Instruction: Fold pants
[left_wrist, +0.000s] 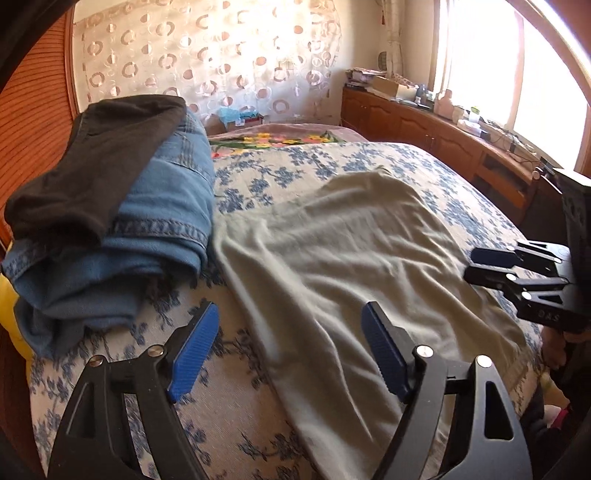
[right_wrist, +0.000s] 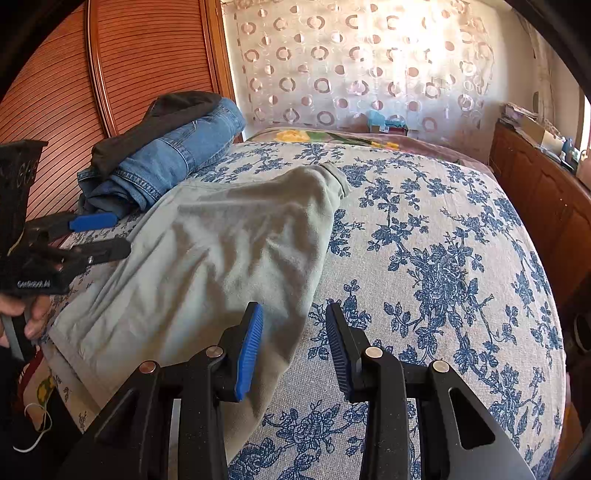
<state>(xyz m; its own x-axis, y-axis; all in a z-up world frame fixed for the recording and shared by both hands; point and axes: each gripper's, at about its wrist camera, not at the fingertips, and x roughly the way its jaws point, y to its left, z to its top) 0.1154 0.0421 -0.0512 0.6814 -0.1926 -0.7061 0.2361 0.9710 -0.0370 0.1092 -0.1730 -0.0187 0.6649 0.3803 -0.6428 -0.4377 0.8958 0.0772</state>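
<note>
**Pale pants flat on bed, both claws empty**

Bed (right_wrist: 443, 240) filled most of both views: woven cover, cream with blue floral print, surface bulging under the fisheye. Ribbed reddish wood panel (right_wrist: 66, 92) ran along its left side, sheer curtain (right_wrist: 351, 66) with ring pattern behind, brown wooden cabinet (left_wrist: 424, 129) on the right under a bright window, top cluttered with boxes and small items.

Pants (right_wrist: 221, 258), pale grey-green, soft knit look, lay spread on the cover, lightly wrinkled, cuffed end pointing toward the curtain, near end reaching the bed edge.

Just beside them on the panel side: stack of folded clothes, blue jeans (left_wrist: 159, 221) with visible stitched seams, dark garment (left_wrist: 92, 166) on top. The stack crowded the pants' left edge, nearly touching.

Left gripper (left_wrist: 291, 343) stood wide apart above the pants' left edge, nothing between the blue ribbed pads. Right gripper (right_wrist: 295, 350) was narrower, part-open, straddling the pants' right edge and bare cover; no cloth pinched. A hand (right_wrist: 29, 314) held the left gripper's handle.
</note>
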